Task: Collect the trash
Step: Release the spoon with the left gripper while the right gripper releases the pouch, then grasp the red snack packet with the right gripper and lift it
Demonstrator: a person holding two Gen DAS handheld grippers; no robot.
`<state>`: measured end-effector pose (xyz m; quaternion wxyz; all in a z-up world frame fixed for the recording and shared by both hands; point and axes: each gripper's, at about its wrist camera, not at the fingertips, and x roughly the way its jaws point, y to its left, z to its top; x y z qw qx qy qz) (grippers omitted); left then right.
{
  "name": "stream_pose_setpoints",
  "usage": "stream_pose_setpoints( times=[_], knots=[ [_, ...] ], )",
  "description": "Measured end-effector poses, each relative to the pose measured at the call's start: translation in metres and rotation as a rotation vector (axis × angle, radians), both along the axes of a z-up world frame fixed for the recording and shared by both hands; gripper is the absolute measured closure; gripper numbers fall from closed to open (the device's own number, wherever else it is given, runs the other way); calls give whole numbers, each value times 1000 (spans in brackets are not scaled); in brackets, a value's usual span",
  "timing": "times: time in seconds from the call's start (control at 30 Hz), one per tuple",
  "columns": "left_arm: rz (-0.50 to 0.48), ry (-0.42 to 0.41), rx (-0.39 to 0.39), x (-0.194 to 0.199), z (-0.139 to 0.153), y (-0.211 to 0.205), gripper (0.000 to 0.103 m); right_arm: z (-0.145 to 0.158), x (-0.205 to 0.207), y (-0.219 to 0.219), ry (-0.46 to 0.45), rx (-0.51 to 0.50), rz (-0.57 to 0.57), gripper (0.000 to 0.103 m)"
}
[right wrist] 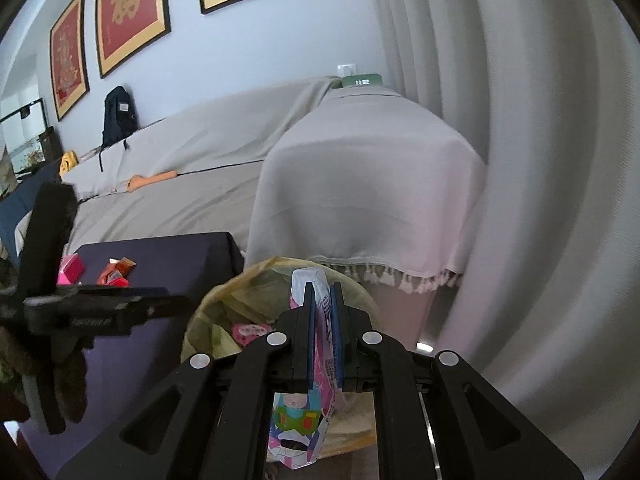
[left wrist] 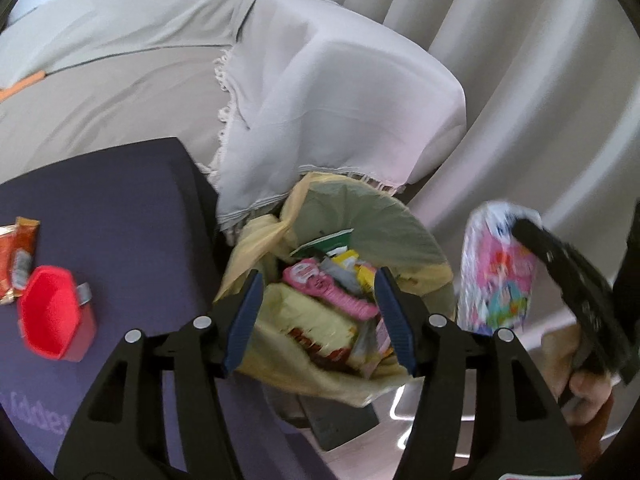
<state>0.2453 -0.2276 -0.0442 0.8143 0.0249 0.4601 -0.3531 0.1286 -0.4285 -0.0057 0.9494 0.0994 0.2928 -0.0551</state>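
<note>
A trash bin lined with a yellow bag (left wrist: 420, 276) stands beside the dark table and holds several wrappers. My left gripper (left wrist: 318, 280) is open and empty above the bin's mouth. My right gripper (right wrist: 322, 294) is shut on a pink cartoon-print packet (right wrist: 298, 412) and holds it above the bin (right wrist: 208, 304). The same packet (left wrist: 496, 272) shows in the left wrist view, right of the bin, with the right gripper (left wrist: 532, 232) on it. An orange wrapper (left wrist: 18, 256) and a red hexagonal cup (left wrist: 52, 320) lie on the table.
The dark purple table (left wrist: 120, 208) is left of the bin. A sofa under a grey cover (right wrist: 360, 168) stands behind it, with curtains (right wrist: 540, 160) on the right. A pink box (right wrist: 70, 268) and orange wrappers (right wrist: 116, 272) lie on the table. A backpack (right wrist: 118, 116) leans on the sofa.
</note>
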Motion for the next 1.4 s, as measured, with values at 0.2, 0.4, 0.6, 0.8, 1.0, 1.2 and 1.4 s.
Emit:
stream_pose_setpoints(
  times=[0.2,0.4,0.6,0.8,1.0,1.2,1.4],
  knots=[
    [24,-6,19,-13,3,33,48,-3,25,13,1,-13,22,94],
    [30,-18,11,-21,9,57,48,-10,45,25,36,-21,38,94],
    [50,-69,31,-28,12,69,48,-26,58,30,90,-28,47,94],
    [55,-65,33,-30,11,76,48,-40,64,28,127,5,44,93],
    [60,-62,19,-30,13,82,48,-47,71,29,185,20,40,60],
    [84,-68,2,-29,18,97,48,-41,66,41,184,-40,38,55],
    [132,-83,-2,-28,22,130,48,-23,57,57,162,-69,51,55]
  ],
)
